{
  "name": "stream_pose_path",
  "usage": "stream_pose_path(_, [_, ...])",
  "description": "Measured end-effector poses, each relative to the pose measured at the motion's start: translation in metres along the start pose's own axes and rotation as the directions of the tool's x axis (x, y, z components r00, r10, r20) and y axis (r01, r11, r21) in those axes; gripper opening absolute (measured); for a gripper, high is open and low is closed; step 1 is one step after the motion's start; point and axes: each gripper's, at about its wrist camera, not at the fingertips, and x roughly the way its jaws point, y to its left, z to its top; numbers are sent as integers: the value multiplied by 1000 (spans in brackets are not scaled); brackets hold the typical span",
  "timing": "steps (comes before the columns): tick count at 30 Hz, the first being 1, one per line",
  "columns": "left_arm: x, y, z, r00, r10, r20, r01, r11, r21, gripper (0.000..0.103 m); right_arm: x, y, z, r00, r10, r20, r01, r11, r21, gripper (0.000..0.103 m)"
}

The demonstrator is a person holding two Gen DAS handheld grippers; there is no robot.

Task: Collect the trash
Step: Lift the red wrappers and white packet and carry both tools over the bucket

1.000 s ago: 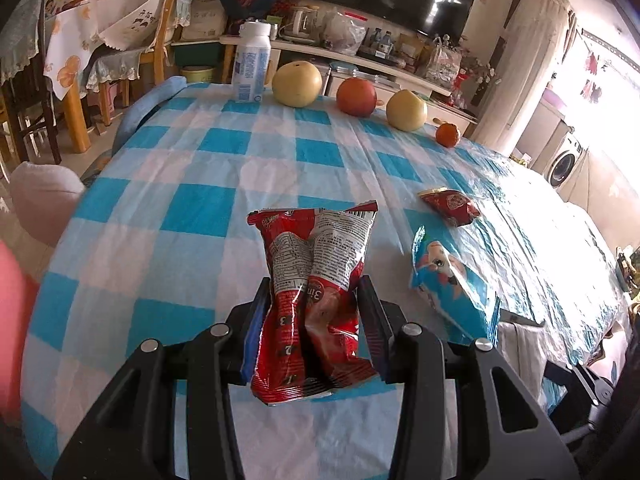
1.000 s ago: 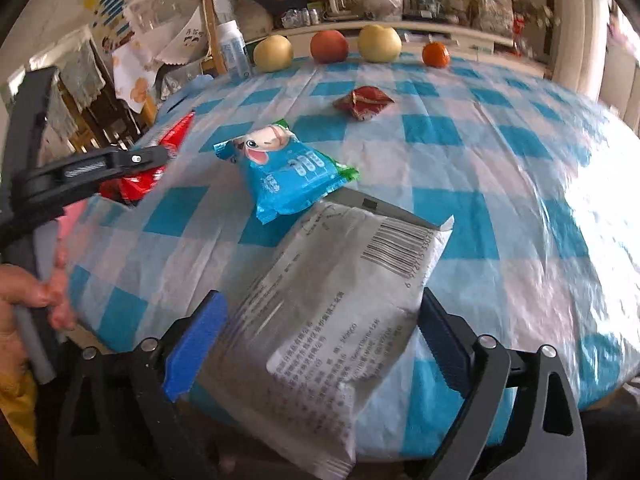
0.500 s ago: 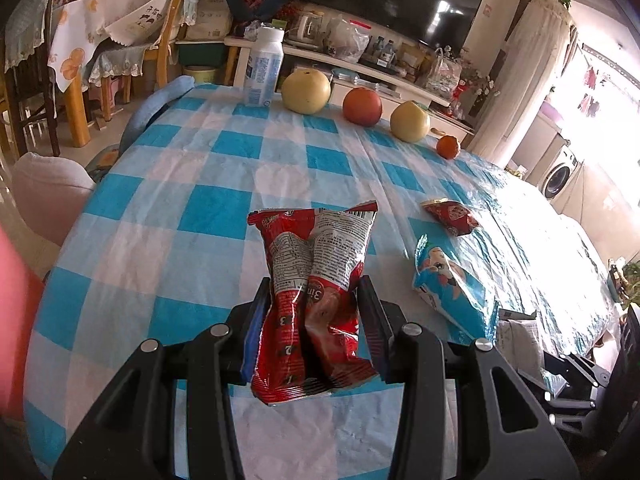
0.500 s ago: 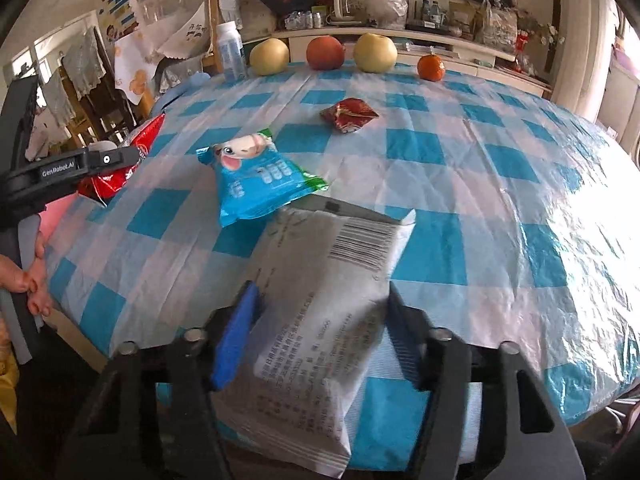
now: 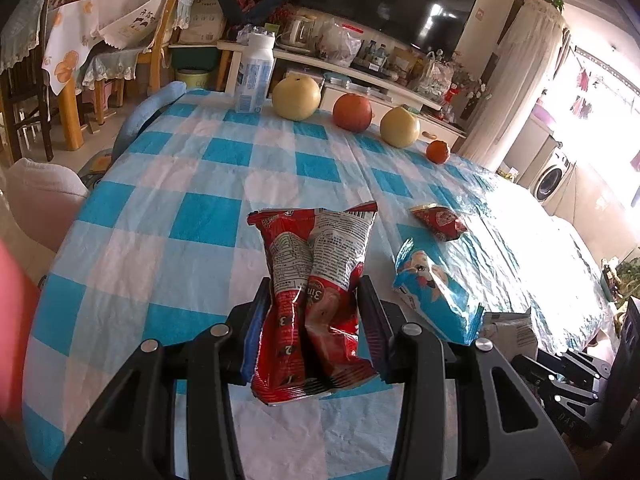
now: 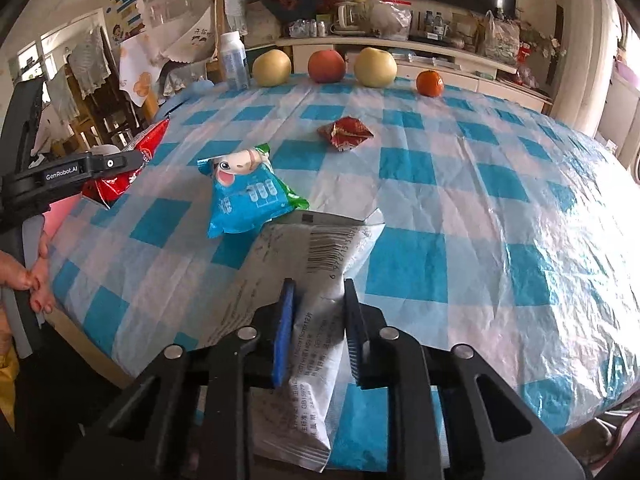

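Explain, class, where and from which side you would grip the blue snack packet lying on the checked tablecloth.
Probably the blue snack packet by its flat crimped end seam nearest the table edge, coming from the near side: its middle looks puffy, and that end overhangs the white wrapper.

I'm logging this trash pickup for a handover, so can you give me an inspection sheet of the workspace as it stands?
Surface: table under a blue-and-white checked cloth, crinkled.
Job's things: red snack bag; white wrapper at the near edge; blue packet and small red wrapper lying loose.
Clutter: white bottle, three large fruits and a small orange along the far edge.
Grippers: left gripper shut on the red snack bag; right gripper has just been closing and pinches the white wrapper.
Cables: nothing seen.
Surroundings: television, crowded shelf, chairs, washing machine.
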Motion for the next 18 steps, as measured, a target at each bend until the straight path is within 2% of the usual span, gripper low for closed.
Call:
stream_pose_path(6, [-7, 1, 3, 1000, -10, 19, 10, 1000, -6, 44, -19, 6, 7, 999, -14, 52, 16, 999, -32, 15])
stream_pose_path(18, [-17, 2, 9, 999, -23, 44, 23, 1000, -14, 44, -51, 13, 26, 987, -65, 147, 77, 994, -80, 13])
